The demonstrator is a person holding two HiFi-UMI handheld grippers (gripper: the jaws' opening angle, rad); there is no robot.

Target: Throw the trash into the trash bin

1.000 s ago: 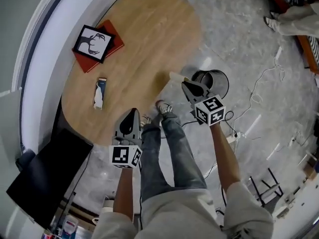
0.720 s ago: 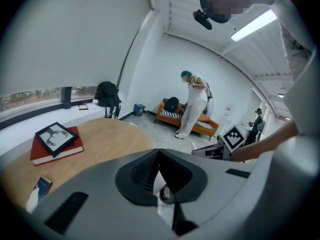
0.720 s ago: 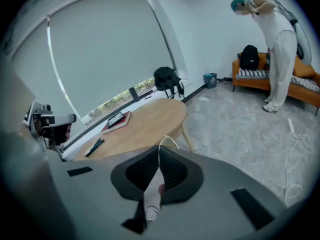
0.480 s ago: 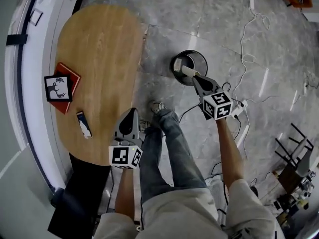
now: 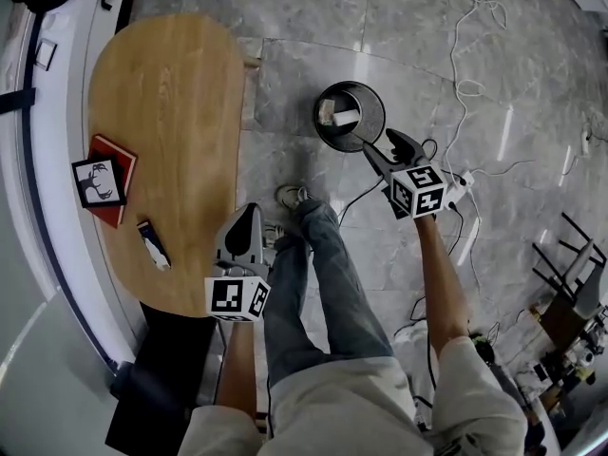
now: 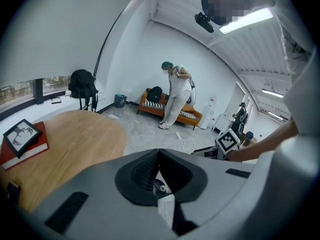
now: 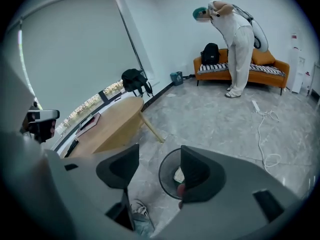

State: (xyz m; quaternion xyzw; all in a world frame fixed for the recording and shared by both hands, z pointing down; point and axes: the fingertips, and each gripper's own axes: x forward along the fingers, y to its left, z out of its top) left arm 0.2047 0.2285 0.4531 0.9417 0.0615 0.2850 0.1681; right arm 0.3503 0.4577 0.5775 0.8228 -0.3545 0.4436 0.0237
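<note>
The black mesh trash bin (image 5: 350, 115) stands on the grey floor to the right of the wooden table (image 5: 161, 93). A pale piece of trash (image 5: 334, 114) lies inside it. My right gripper (image 5: 378, 142) hovers at the bin's near right rim. Its jaws have just been opening and nothing is between them. In the right gripper view the bin (image 7: 170, 176) shows in the gap between the spread jaws. My left gripper (image 5: 248, 211) is shut and empty at the table's near end. A small dark and white wrapper (image 5: 152, 245) lies on the table near it.
A red book with a framed picture (image 5: 103, 180) lies on the table's left side. Cables (image 5: 465, 84) and a power strip (image 5: 458, 183) trail over the floor right of the bin. My own shoe (image 5: 290, 198) is just below it. A person (image 7: 232, 49) bends by an orange sofa (image 7: 272, 66).
My right gripper carried the pale trash to the bin's rim, then opened; the trash now lies inside the bin. The left gripper kept shut and shifted with my turning body.
</note>
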